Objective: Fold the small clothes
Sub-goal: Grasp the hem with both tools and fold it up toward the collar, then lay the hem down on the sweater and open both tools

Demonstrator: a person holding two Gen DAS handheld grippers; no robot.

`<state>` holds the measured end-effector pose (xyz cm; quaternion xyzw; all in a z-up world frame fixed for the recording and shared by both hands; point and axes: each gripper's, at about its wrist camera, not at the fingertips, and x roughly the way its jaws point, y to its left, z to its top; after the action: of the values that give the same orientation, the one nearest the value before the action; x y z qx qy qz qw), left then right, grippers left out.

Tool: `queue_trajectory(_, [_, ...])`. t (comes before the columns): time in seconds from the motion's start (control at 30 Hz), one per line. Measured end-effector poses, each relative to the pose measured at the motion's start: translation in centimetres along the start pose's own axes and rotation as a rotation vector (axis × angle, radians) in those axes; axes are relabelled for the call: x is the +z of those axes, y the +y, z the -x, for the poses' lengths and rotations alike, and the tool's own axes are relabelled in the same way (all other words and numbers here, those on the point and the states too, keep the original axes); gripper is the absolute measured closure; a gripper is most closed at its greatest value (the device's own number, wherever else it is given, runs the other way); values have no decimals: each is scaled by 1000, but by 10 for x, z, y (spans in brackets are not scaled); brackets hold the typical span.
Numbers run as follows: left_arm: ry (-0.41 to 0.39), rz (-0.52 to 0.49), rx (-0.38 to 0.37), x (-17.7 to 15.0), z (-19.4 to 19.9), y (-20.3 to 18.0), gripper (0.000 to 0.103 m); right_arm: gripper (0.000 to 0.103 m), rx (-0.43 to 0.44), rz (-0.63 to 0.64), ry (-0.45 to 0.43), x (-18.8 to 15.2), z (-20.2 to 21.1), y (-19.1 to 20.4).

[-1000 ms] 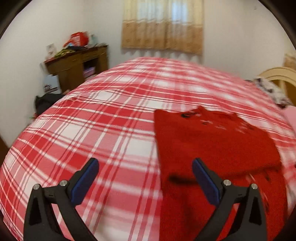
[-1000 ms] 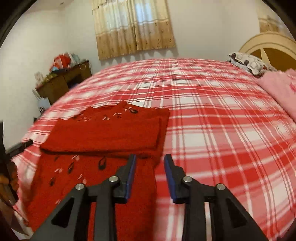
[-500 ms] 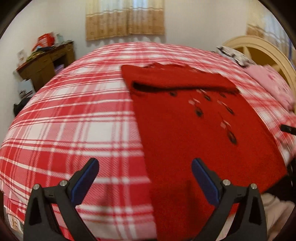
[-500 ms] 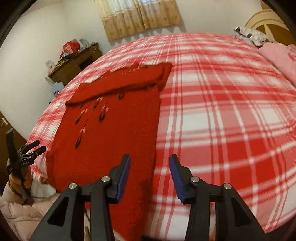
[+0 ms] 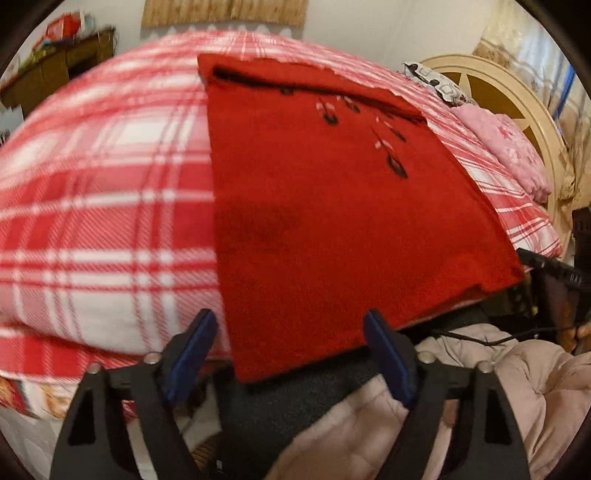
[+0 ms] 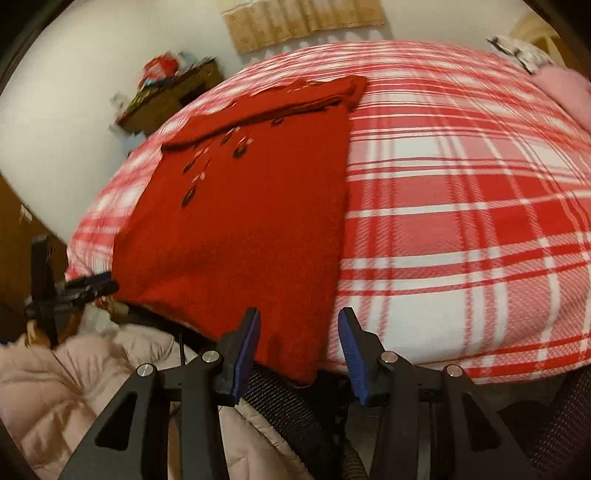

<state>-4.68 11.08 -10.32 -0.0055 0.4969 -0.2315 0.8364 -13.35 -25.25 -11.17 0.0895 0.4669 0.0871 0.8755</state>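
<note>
— While the red sweater (image 5: 332,221) lies flat on the plaid bedspread (image 5: 103,206), where does its hem sit?

— It hangs just over the near edge of the bed, above a pale quilted jacket (image 5: 498,387). The top part is folded down across the chest, and small dark and pale motifs run down the front.

— And the left claw (image 5: 291,354)?

— Spread wide, holding nothing. Its blue pads (image 5: 192,347) stand either side of the sweater's near left corner, not touching it as far as the left wrist view shows.

— The right claw (image 6: 297,350)?

— Parted too, less widely, and empty. In the right wrist view the sweater's near right corner (image 6: 295,354) hangs between its fingers; I cannot tell whether a pad brushes the cloth.

— Anything else around?

— A pink blanket (image 5: 509,147) and a patterned pillow (image 5: 436,83) lie by the cream headboard (image 5: 517,99). A cluttered wooden worktop (image 6: 173,96) stands against the far wall, under a tan curtain (image 6: 303,18). The left claw also shows in the right wrist view, just beside the hem's left end.
</note>
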Motion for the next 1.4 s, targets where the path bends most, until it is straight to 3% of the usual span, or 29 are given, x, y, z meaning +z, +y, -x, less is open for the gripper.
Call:
queue_trajectory(0.1, [15,-13,19,-5,-7,-7,25,58,-11,13,24,-4,-10,3])
queue_trajectory(0.17, [33,-5,3,-7,-10,-7,33,58,-10,20,26,-6,-13,5])
queue_trajectory(0.33, [91,31,-37,-13,-18,-1,64,58,15,53,38,-7,-13,12])
queue_trajectory(0.37, [94,34,-42,-14,-19,-1,65,62,17,52,41,-8,-15,12])
queue_trajectory(0.4, [95,37,-46,-14,-19,0,67,76,13,50,49,-8,-18,11])
queue_trajectory(0.47, [95,36,-54,-16,-18,-1,74,93,5,36,80,-9,-25,8])
queue_trajectory(0.57, [88,31,-77,-16,-15,-3,85,94,33,7,83,-8,-23,3])
queue_trajectory(0.67, [76,4,-84,-11,-10,-9,87,94,71,11,68,-2,-10,6])
queue_trajectory(0.77, [38,21,-155,0,10,-11,88,95,187,-37,0,15,13,4])
queue_trajectory(0.83, [-5,34,-190,12,27,-11,88,95,239,-52,-49,32,26,2])
queue_trajectory(0.97, [-74,38,-182,42,50,-9,88,95,306,-94,-111,79,33,-5])
queue_trajectory(1.1, [-115,76,-174,77,46,2,88,95,286,-140,-135,124,15,-16])
queue_trajectory(1.2, [-135,88,-115,99,29,13,88,95,281,-205,-140,152,-9,-30])
queue_trajectory(1.4, [-112,151,-49,137,-9,36,87,95,221,-303,-112,187,-68,-54])
